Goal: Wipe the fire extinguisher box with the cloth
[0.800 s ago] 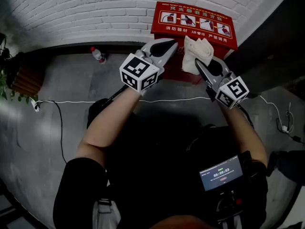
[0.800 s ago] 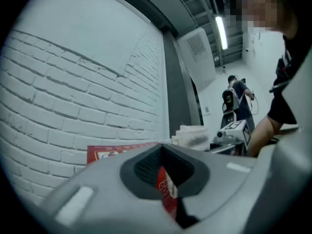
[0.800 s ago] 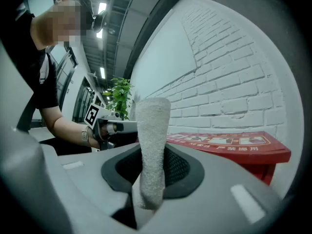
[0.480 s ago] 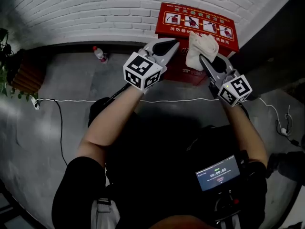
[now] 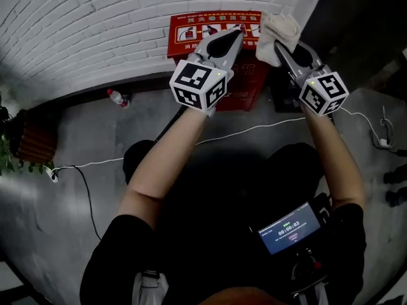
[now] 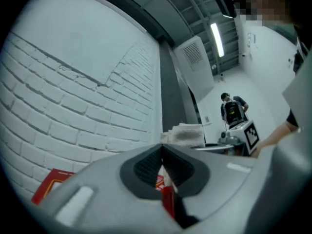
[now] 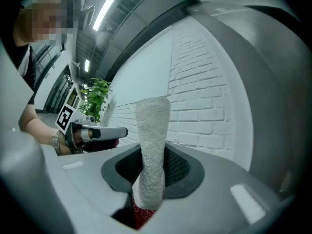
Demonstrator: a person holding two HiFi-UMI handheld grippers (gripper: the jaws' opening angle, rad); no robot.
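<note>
The red fire extinguisher box point(image 5: 184, 33) stands on the floor against the white brick wall, with printed pictures on its lid. My right gripper point(image 5: 287, 46) is shut on a white cloth point(image 5: 277, 34), which hangs bunched over the box's right end. In the right gripper view the cloth point(image 7: 151, 150) stands up between the jaws, red showing below it. My left gripper point(image 5: 233, 37) is shut and holds nothing; it hovers over the middle of the box lid. A strip of the red box point(image 6: 48, 185) shows low in the left gripper view.
A plastic bottle point(image 5: 116, 97) lies at the foot of the wall on the left. A white cable point(image 5: 254, 129) runs across the grey floor. A dark doorway or panel point(image 5: 356, 24) rises to the right of the box. A potted plant point(image 5: 6, 154) sits at far left.
Both grippers have risen toward the top of the box, the cloth moving with the right one to the lid's right end. The head view has tilted, so the box sits higher and further left.
</note>
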